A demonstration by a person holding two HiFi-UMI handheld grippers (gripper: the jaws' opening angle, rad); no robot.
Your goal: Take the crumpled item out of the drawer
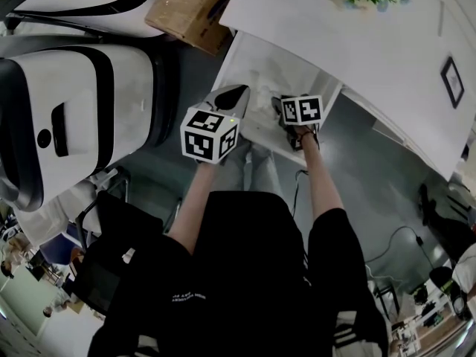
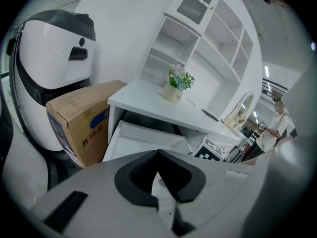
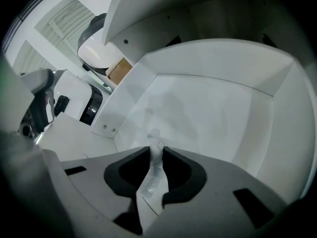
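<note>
Right gripper view: the right gripper (image 3: 157, 151) has its jaws pinching the crumpled item (image 3: 154, 175). This pale wad fills the slit between the black pads and pokes out just past their tips, inside the drawer (image 3: 275, 86) near its front. Whether its end touches the drawer floor cannot be told. Past the item the drawer's bare white floor runs to the back wall and to a side wall on either hand, so there is open room ahead and to both sides. The desk (image 1: 357, 43) top overhangs the drawer's back part and closes the room above it. The left gripper (image 2: 158, 153) is by the drawer's front left corner with its jaws pressed together at the tips. A pale patch shows in the slit behind the tips, too unclear to name. That gripper's own body cuts off the drawer's front in its view. In the head view the marker cubes hide both pairs of jaws and the item. Left of the drawer, against the desk, stands a box (image 2: 79, 123), with a white-and-black machine (image 1: 74, 117) beyond it. A flowerpot (image 2: 173, 93) sits on the desk above and behind the drawer. Count: two grippers, one crumpled item, one drawer, one box, one flowerpot.
</note>
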